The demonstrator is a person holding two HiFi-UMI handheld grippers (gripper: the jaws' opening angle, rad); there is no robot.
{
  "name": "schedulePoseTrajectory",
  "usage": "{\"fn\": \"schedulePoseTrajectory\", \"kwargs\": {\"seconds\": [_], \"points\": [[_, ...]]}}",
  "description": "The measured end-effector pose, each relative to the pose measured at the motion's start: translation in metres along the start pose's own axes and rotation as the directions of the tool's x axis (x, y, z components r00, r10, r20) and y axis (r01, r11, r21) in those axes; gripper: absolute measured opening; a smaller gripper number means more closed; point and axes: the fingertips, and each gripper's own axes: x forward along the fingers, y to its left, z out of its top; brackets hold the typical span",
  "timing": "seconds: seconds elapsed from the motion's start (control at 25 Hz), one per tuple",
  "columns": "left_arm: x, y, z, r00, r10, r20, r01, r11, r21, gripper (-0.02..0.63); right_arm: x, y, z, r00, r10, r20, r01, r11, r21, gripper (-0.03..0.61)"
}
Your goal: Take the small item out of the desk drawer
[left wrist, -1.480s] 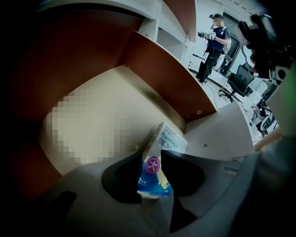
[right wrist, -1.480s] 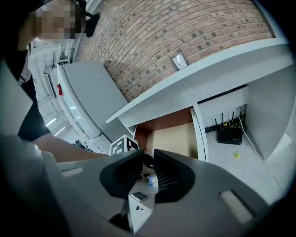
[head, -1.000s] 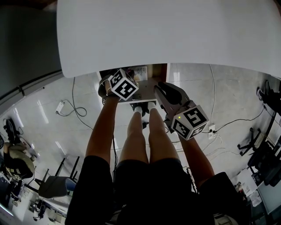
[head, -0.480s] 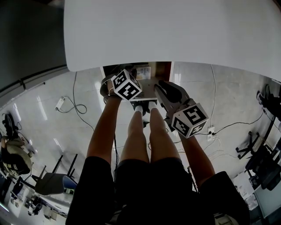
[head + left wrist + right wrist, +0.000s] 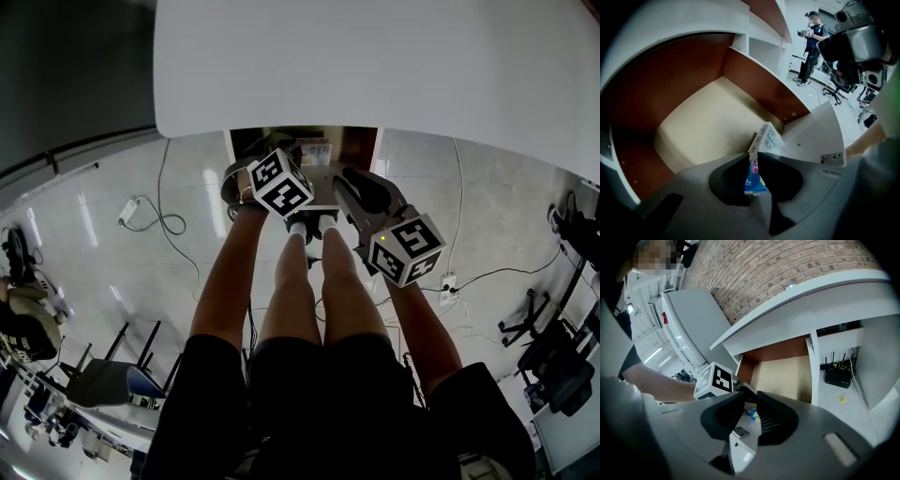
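Observation:
An open drawer [image 5: 701,119] with a beige floor and brown walls hangs under the white desk top [image 5: 375,66]. My left gripper [image 5: 754,158] reaches into it and is shut on a small blue and white box [image 5: 765,139], which stands tilted between the pads. In the head view the left gripper [image 5: 267,161] sits at the drawer mouth. My right gripper [image 5: 343,181] hovers at the drawer's right front. Its jaws [image 5: 751,401] are opening with a narrow gap. The drawer's white front [image 5: 740,442] shows through that gap, below the pads, and I see nothing pressed between them.
A black router [image 5: 839,377] sits on the floor beside the desk's white side panel. Cables [image 5: 155,220] and a power strip [image 5: 448,281] lie on the tiled floor. The holder's legs are under the grippers. Another person [image 5: 811,42] stands far off among office chairs.
The head view has drifted, so the desk sits further right in the picture. Both grippers stay at the drawer front, and the left cube has shifted slightly right.

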Motion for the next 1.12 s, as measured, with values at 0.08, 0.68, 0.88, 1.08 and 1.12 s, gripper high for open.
{"fn": "schedulePoseTrajectory", "kwargs": {"seconds": [0.08, 0.68, 0.88, 1.08, 1.12], "points": [[-0.001, -0.002, -0.001, 1.000, 0.001, 0.006, -0.001, 1.000, -0.006, 0.052, 0.003, 0.000, -0.002, 1.000, 0.000, -0.016, 0.000, 1.000, -0.018, 0.074], [-0.014, -0.012, -0.002, 0.999, 0.002, 0.046, 0.000, 0.999, -0.043, 0.052, 0.026, -0.005, -0.017, 0.980, -0.022, -0.198, -0.034, 0.960, -0.276, 0.107], [-0.015, -0.013, -0.005, 0.999, 0.014, 0.040, -0.013, 1.000, -0.011, 0.052, 0.041, -0.007, -0.029, 0.953, -0.061, -0.297, -0.084, 0.887, -0.454, 0.115], [-0.016, -0.013, -0.004, 0.999, 0.009, 0.048, -0.007, 0.999, -0.037, 0.051, 0.050, -0.018, -0.038, 0.926, -0.103, -0.363, -0.126, 0.823, -0.554, 0.118], [-0.016, -0.013, -0.004, 0.999, 0.009, 0.050, -0.007, 0.999, -0.042, 0.049, 0.054, -0.019, -0.038, 0.923, -0.110, -0.370, -0.130, 0.814, -0.567, 0.118]]}}
